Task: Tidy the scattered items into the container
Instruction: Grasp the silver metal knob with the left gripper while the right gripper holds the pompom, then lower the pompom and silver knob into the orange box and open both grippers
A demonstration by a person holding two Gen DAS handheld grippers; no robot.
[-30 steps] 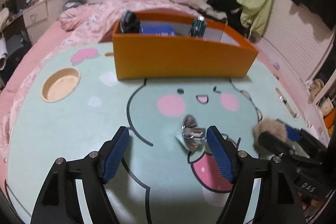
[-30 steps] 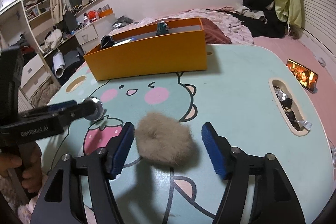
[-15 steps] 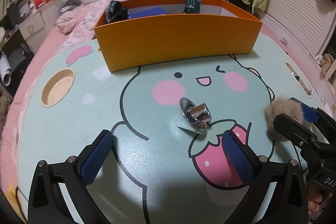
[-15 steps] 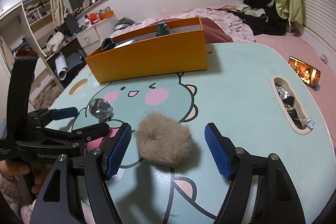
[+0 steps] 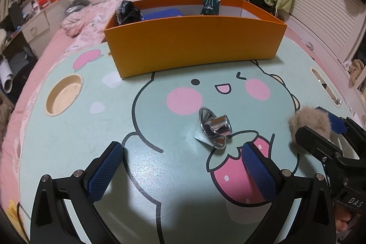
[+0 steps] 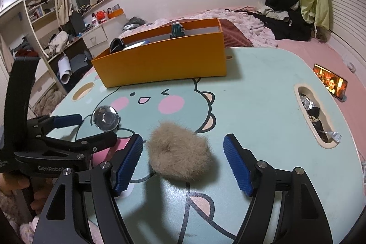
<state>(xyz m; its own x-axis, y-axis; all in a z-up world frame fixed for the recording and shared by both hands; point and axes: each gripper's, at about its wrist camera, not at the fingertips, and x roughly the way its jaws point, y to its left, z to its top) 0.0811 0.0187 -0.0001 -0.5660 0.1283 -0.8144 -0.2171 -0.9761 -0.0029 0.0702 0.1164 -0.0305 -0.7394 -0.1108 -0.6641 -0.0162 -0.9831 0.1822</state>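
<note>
The fingers of the left gripper [image 5: 180, 166] stand spread as wide as they go, having just been opening, and nothing is gripped between their blue pads; the shiny metal cup [image 5: 215, 128] lies tipped on its side on the table [image 5: 68, 152] just ahead of the right-hand pad, free of both. The right gripper [image 6: 183, 161] has its fingers partly apart, widened a little in the last moment, and the furry hair tie [image 6: 179, 153] sits on the table between them: the left pad is just beside its fur, whether touching I cannot tell, and the other pad stands clear of it, so it is not squeezed. In the right wrist view the left gripper shows at the left edge, with the metal cup between its two arms near their tips, and part of a hand [image 6: 13, 184] on its handle. The orange box [image 5: 194, 42] stands at the far side of the table, well apart from both loose things. Poking above its rim are a crumpled black wrapper [image 5: 128, 12] at the left end, a dark green bottle [image 5: 210, 5] towards the right, and a flat blue thing [image 5: 163, 14] between them. A phone [image 6: 330, 81] with a lit screen leans at the table's right edge, near a long slot [image 6: 305, 116] holding scraps of foil.
</note>
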